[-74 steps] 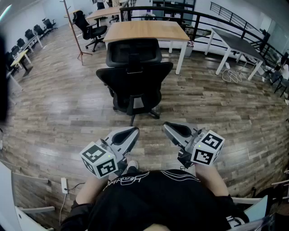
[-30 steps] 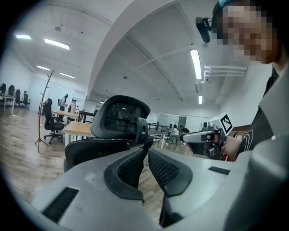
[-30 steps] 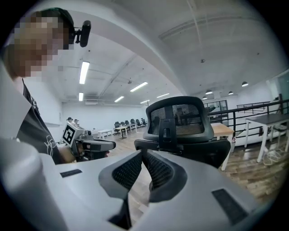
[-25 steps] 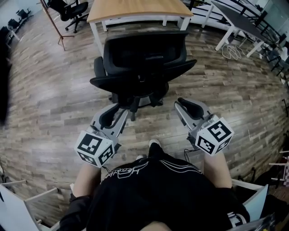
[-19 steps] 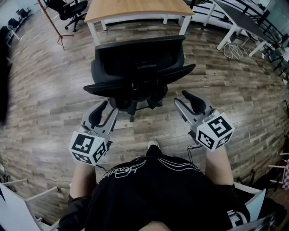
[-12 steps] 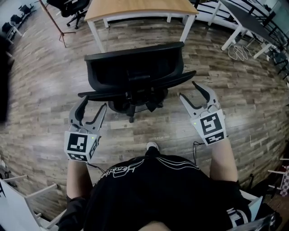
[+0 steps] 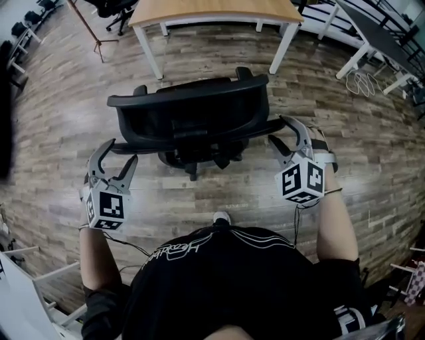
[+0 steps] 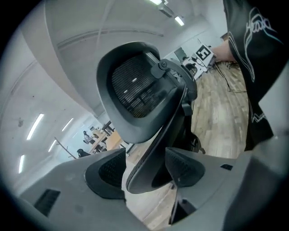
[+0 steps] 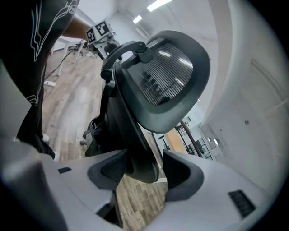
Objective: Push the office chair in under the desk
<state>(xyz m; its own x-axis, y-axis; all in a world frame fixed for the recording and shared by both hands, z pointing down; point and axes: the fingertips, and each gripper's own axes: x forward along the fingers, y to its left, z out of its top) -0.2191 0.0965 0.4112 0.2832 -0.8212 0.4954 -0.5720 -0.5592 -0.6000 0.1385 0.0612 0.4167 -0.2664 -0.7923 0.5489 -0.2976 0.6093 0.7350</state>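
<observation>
The left gripper (image 7: pixel 118 158) stands wide. Its jaws have just been opening, and the left armrest (image 8: pixel 146 169) lies between the pads, which do not press on it. In the middle the chair (image 7: pixel 189 119) stands on the floor (image 7: pixel 53 133) with its back to the person, near the desk (image 7: pixel 212 8) but not yet under it. The right gripper (image 7: pixel 285 136) is wide too, its jaws also just opening, and the right armrest (image 9: pixel 140 153) sits loose between them. I judge the step is taking hold before the push. Next, both jaws should close on the armrests and push evenly, so the chair rolls straight. I count 1 chair in front, 2 armrests, 2 grippers and 1 desk ahead.
</observation>
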